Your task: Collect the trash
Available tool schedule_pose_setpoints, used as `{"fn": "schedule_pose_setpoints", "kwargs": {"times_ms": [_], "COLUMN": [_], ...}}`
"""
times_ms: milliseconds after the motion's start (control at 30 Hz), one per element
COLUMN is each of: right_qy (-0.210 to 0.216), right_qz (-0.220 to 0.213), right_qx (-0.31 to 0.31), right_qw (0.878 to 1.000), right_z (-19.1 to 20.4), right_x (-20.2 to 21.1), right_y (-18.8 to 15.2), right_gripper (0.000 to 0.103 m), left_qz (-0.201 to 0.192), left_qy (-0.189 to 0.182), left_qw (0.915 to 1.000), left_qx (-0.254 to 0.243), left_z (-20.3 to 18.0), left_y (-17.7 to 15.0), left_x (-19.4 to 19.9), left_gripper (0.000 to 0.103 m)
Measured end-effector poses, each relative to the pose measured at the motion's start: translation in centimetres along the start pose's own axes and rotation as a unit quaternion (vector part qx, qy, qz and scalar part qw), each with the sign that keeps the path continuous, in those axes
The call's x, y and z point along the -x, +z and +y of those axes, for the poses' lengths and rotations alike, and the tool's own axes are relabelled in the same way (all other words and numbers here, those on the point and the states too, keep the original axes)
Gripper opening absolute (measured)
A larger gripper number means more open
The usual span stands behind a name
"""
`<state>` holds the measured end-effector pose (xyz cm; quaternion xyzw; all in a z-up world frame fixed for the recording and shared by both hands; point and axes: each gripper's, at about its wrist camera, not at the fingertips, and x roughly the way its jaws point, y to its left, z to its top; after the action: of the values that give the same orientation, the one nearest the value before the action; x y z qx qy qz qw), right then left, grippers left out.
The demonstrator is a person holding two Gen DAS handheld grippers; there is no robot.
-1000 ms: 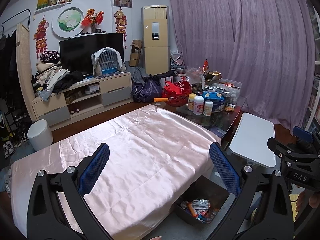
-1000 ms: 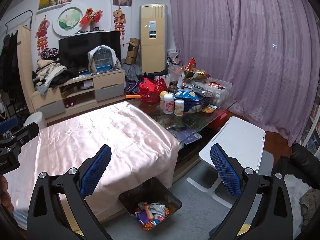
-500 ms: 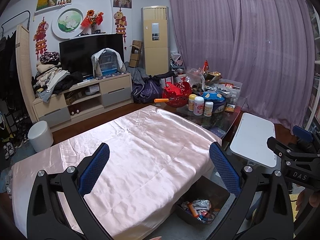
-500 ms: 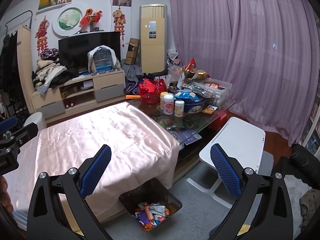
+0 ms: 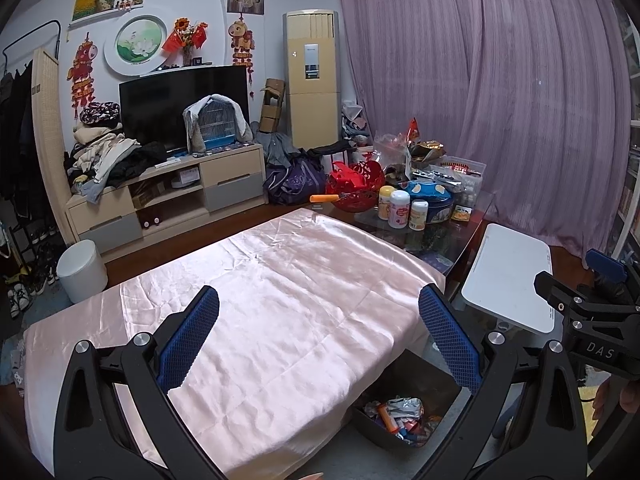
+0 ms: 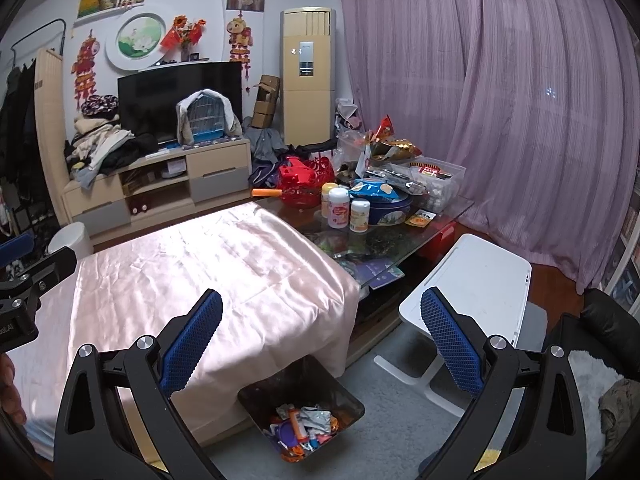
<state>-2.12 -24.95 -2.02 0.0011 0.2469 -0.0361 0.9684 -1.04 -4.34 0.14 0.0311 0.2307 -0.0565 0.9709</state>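
A dark bin (image 6: 352, 398) stands on the floor at the table's near corner, with wrappers and other trash (image 6: 304, 426) lying in it; the left wrist view shows the bin (image 5: 448, 392) and its trash (image 5: 394, 414) too. My left gripper (image 5: 319, 334) hangs open above the pink satin cloth (image 5: 280, 304) on the table, holding nothing. My right gripper (image 6: 321, 338) is open and empty too, high above the bin and the cloth's corner (image 6: 224, 272). Each gripper's body shows at the edge of the other's view.
A glass coffee table (image 6: 400, 236) beyond the cloth carries bottles, a blue tin, snack bags and a red basket (image 6: 306, 178). A white side table (image 6: 476, 280) stands to the right. A TV cabinet, white stool (image 5: 82, 270), clothes and purple curtain ring the room.
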Motion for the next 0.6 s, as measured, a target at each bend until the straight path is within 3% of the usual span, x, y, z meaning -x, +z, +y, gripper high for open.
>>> {"fn": "schedule_pose_setpoints", "kwargs": {"times_ms": [600], "right_qy": [0.007], "right_qz": [-0.004], "right_qx": [-0.004], "right_qw": [1.000], "right_z": [-0.12], "right_x": [0.05], "right_y": [-0.10], "right_gripper": [0.100], "left_qz": [-0.004], "left_qy": [0.007], "left_qw": [0.9999], "left_qx": [-0.011], "left_z": [0.13], "left_y": [-0.01], "left_x": [0.14], "left_gripper": [0.095]}}
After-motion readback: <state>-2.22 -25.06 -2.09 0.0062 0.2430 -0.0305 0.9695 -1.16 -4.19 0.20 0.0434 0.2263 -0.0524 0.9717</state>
